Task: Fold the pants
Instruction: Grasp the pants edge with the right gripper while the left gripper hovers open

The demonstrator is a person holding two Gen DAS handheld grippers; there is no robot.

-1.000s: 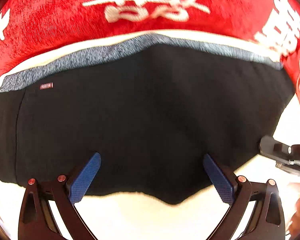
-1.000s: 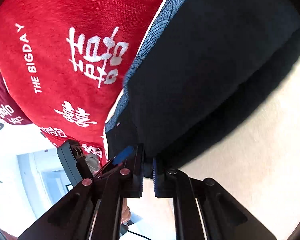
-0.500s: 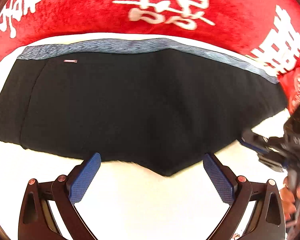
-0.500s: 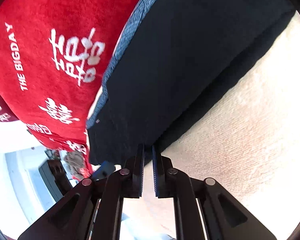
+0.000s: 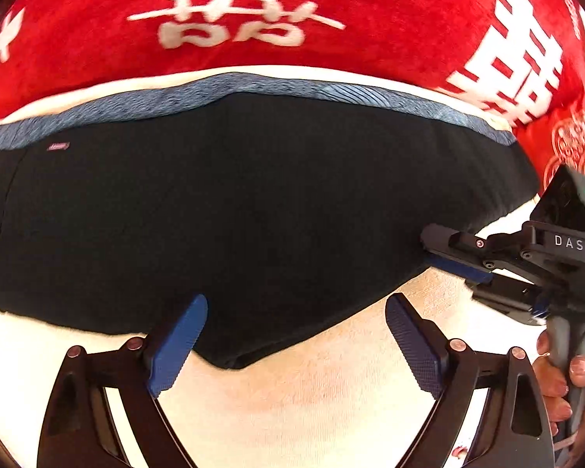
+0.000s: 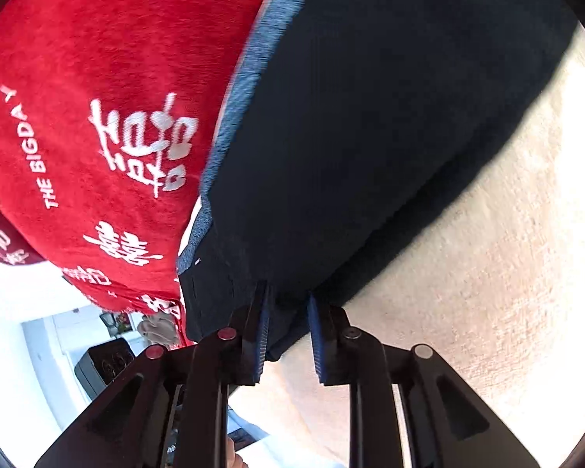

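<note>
The black pants (image 5: 234, 214) with a grey-blue waistband (image 5: 253, 85) lie folded flat on a cream surface (image 5: 312, 409). My left gripper (image 5: 292, 335) is open and empty, its blue pads either side of the pants' near fold edge. My right gripper (image 6: 286, 335) has its jaws a little apart at the pants' corner edge (image 6: 277, 304), with dark cloth between the pads. It also shows in the left wrist view (image 5: 452, 253) at the pants' right edge. The pants fill the upper right of the right wrist view (image 6: 370, 136).
A red blanket with white characters (image 5: 292, 11) lies along the far side of the pants, also in the right wrist view (image 6: 97, 117). A hand (image 5: 561, 382) holds the right gripper's handle. Room furniture (image 6: 97, 366) shows at lower left.
My right gripper's jaws were shut on the pants' edge and have opened a little. My left gripper moved back toward the pants' near edge and stayed open.
</note>
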